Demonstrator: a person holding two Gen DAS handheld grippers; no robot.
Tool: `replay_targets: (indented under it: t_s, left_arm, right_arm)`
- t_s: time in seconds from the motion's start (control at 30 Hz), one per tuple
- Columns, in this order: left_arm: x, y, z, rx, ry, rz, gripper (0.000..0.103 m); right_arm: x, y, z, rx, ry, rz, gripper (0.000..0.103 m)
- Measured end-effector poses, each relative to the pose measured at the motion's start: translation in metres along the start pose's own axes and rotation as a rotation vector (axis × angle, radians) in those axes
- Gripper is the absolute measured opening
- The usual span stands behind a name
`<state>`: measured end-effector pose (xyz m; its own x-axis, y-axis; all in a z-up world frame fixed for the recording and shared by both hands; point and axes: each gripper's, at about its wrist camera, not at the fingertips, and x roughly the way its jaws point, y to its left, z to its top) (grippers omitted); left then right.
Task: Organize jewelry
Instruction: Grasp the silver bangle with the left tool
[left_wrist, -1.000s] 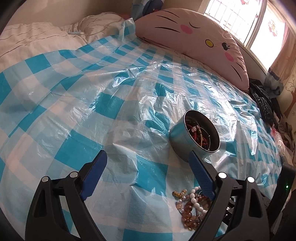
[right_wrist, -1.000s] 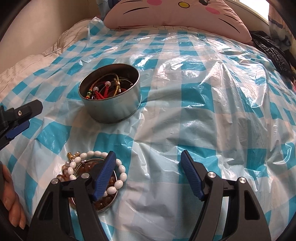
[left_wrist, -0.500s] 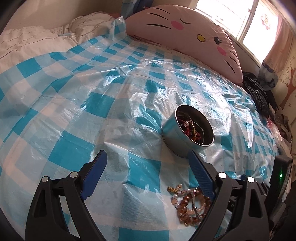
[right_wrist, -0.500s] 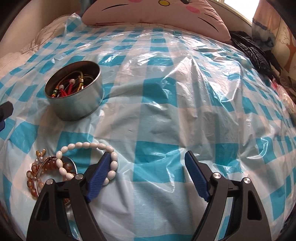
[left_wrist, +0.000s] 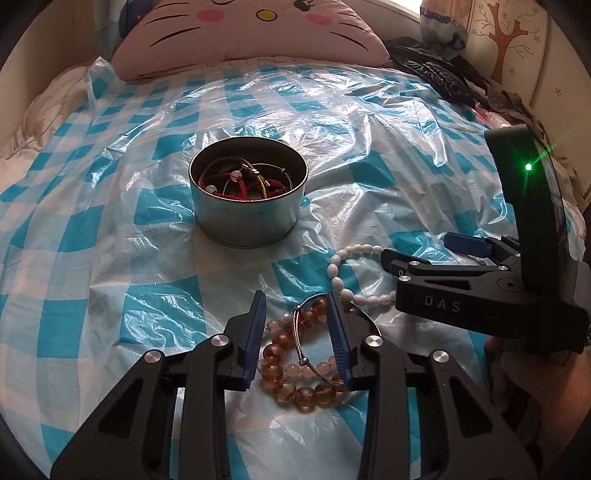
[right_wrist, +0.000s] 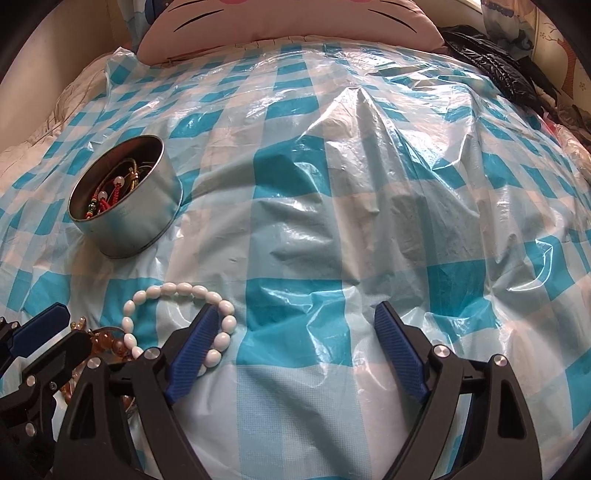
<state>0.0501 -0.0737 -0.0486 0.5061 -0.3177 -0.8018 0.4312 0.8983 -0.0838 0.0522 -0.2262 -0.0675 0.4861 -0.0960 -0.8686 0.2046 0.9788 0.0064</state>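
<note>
Amber bead bracelet lies on the blue-checked plastic sheet, tangled with a thin silver bangle and a few pale pink beads. Left gripper sits low over this pile, jaws narrowed to a small gap on either side of the beads and bangle; cannot tell if the pads actually press anything. White bead bracelet lies just beside the pile, toward the right gripper (jaws wide apart, holding nothing); its left finger rests inside the white loop. Round metal tin stands upright farther back, with red cord bracelets and wire pieces inside. Pink cat-face pillow at the head of the bed.
</note>
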Motion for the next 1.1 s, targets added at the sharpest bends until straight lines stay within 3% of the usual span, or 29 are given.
replay_targets:
  t_s: [0.2, 0.27, 0.37, 0.6, 0.73, 0.83, 0.97, 1.1]
  left_arm:
    - [0.005, -0.012, -0.009, 0.063, 0.038, 0.009, 0.032]
    - [0.008, -0.014, -0.010, 0.076, 0.047, 0.031, 0.012]
    - [0.006, -0.005, -0.008, 0.035, 0.047, 0.010, 0.003]
    - [-0.012, 0.042, -0.002, -0.205, -0.045, -0.083, 0.003]
    - [-0.019, 0.070, -0.002, -0.331, -0.091, -0.043, 0.003]
    - [-0.013, 0.089, -0.004, -0.406, -0.063, -0.006, 0.003]
    - [-0.001, 0.098, -0.007, -0.440, -0.013, 0.029, 0.004]
    - [0.000, 0.094, -0.006, -0.412, -0.014, 0.078, 0.004]
  right_arm:
    - [0.001, -0.001, 0.000, 0.001, 0.002, 0.004, 0.085]
    - [0.002, -0.001, 0.000, -0.001, 0.002, 0.004, 0.085]
    - [0.003, -0.001, 0.000, -0.001, 0.004, 0.005, 0.086]
    - [0.003, 0.000, 0.000, -0.004, 0.005, 0.003, 0.087]
    - [0.003, 0.001, 0.000, -0.006, 0.005, -0.001, 0.087]
    - [0.004, 0.001, 0.000, -0.007, 0.005, -0.002, 0.088]
    - [0.004, 0.001, 0.000, -0.009, 0.005, -0.003, 0.088]
    - [0.000, 0.004, 0.000, -0.021, -0.008, -0.007, 0.087]
